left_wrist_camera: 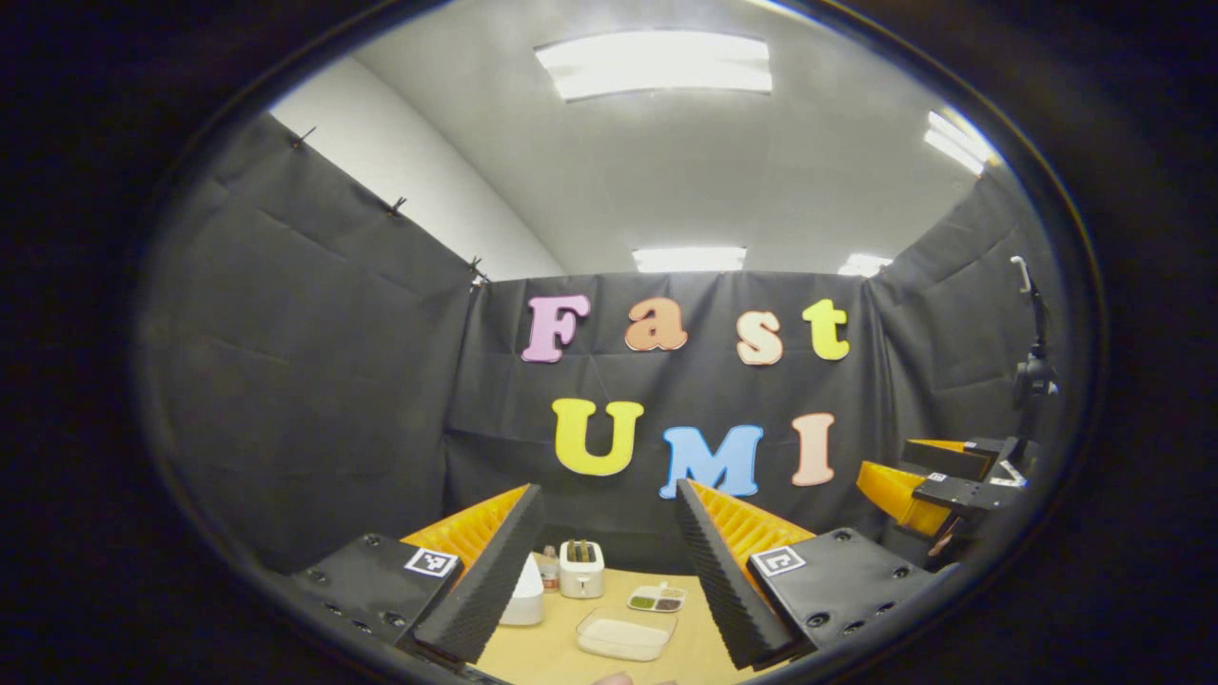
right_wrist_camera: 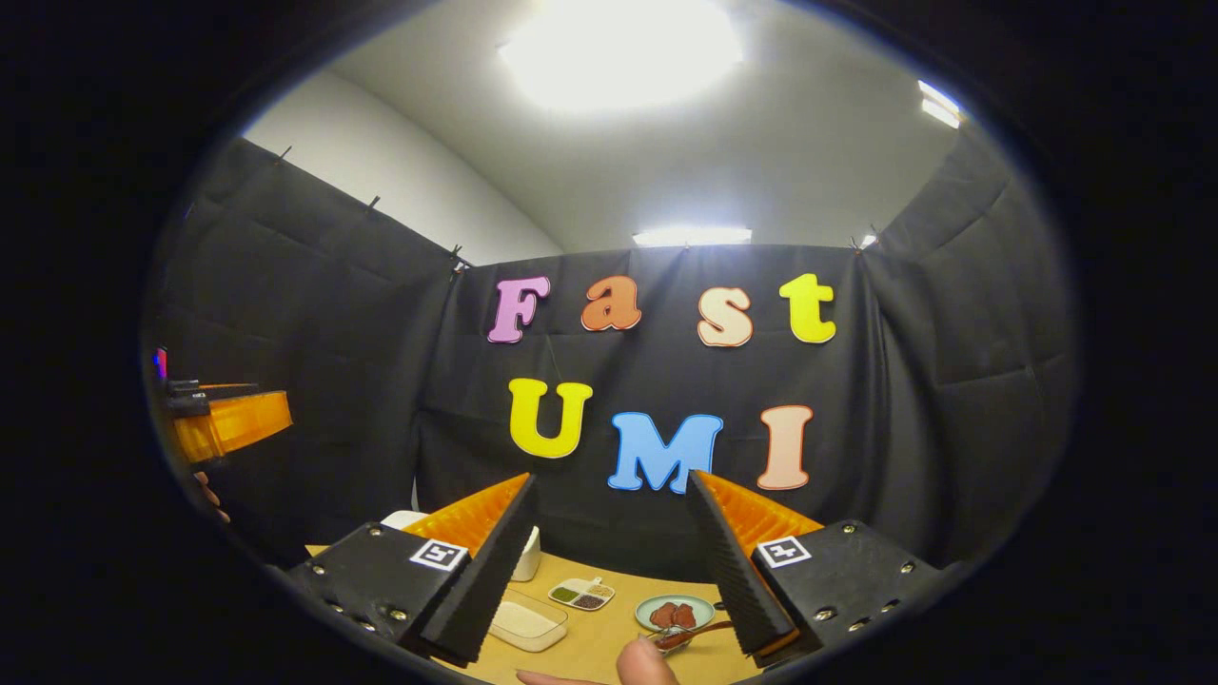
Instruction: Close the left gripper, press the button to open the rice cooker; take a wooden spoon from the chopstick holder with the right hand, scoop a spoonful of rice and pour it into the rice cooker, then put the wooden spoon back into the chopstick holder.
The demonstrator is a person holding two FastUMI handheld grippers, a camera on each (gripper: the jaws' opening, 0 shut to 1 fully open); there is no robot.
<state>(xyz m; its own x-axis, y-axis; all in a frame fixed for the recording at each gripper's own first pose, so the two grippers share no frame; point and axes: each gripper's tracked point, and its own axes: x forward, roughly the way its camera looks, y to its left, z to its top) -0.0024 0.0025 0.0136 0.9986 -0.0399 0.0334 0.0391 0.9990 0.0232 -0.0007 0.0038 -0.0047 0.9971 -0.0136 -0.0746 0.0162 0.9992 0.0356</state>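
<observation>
My left gripper (left_wrist_camera: 607, 490) is open and held above the table with nothing between its fingers. Past its left finger stands the white rice cooker (left_wrist_camera: 524, 595), half hidden. A clear tub of rice (left_wrist_camera: 626, 634) lies on the wooden table (left_wrist_camera: 542, 656). My right gripper (right_wrist_camera: 612, 478) is open and empty too. Under it lie the rice tub (right_wrist_camera: 526, 623) and part of the rice cooker (right_wrist_camera: 528, 557). A brown wooden handle (right_wrist_camera: 704, 632) pokes out beside the right finger; I cannot tell what holds it. Each gripper appears at the other view's edge: right gripper (left_wrist_camera: 937, 490), left gripper (right_wrist_camera: 228, 423).
A white toaster (left_wrist_camera: 581, 568) and a small bottle (left_wrist_camera: 549, 568) stand at the back. A divided dish of seasonings (left_wrist_camera: 657, 597) sits mid-table, and a green plate with brown pieces (right_wrist_camera: 674, 612) is nearby. A person's fingertip (right_wrist_camera: 647, 663) is at the table's near edge.
</observation>
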